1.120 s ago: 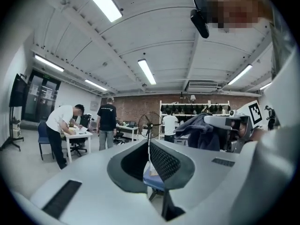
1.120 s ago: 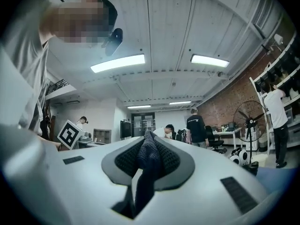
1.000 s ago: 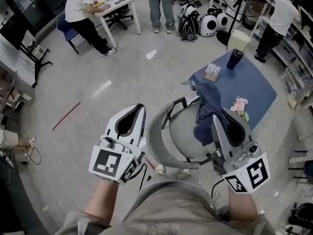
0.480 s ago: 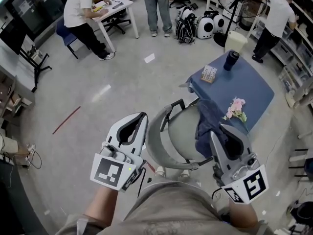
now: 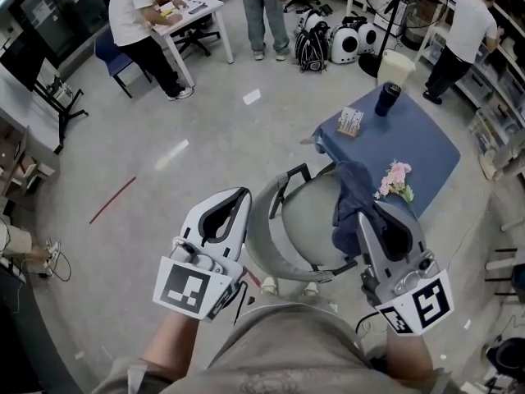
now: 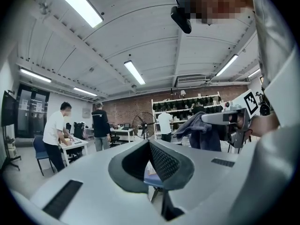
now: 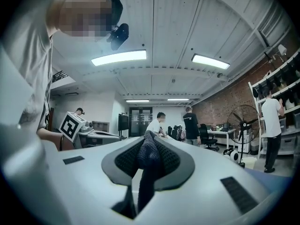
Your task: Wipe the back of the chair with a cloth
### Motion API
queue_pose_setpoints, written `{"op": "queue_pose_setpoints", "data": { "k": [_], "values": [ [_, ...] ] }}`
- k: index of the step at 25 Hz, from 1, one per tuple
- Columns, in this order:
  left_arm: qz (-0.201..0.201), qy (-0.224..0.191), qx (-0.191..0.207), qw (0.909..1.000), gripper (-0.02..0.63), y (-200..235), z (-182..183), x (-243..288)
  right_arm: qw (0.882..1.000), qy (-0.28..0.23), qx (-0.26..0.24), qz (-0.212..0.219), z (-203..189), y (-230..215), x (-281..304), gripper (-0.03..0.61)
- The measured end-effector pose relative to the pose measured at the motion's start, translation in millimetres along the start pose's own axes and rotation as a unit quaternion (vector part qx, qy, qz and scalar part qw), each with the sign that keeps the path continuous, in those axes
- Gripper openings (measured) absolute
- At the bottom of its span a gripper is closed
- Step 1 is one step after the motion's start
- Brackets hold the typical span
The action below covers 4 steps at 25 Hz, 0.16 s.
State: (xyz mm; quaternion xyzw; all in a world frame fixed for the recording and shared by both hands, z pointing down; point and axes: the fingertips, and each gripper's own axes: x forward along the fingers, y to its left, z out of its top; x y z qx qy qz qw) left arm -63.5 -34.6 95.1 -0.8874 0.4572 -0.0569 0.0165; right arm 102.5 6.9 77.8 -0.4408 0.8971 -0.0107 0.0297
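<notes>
A grey swivel chair stands below me, its curved back (image 5: 259,249) between my two grippers and its seat (image 5: 308,220) beyond. My right gripper (image 5: 366,217) is shut on a dark blue cloth (image 5: 353,189) that hangs over the chair's right side. In the right gripper view the cloth (image 7: 149,159) is pinched between the jaws. My left gripper (image 5: 235,194) hovers left of the chair back, shut and holding nothing. The left gripper view shows its jaws closed together, with the cloth (image 6: 200,131) hanging from the right gripper across from it.
A blue table (image 5: 414,142) stands right behind the chair with a dark cup (image 5: 387,98), pink flowers (image 5: 395,179) and a small box (image 5: 353,121). People stand and sit at the back near a white desk (image 5: 193,11). A red strip (image 5: 112,200) marks the floor.
Both grippers have drifted slightly beside the chair. The cloth stays pinched in the right gripper and the left one stays shut.
</notes>
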Motion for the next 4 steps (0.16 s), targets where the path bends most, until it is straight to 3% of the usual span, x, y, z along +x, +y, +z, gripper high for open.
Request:
{"op": "queue_pose_setpoints", "data": {
  "k": [4],
  "values": [
    [0.002,0.002,0.000,1.0000,0.017,0.7,-0.1,-2.3,1.000,-0.004,-0.008,-0.003,5.0,0.6,-0.9,0.072]
  ]
}}
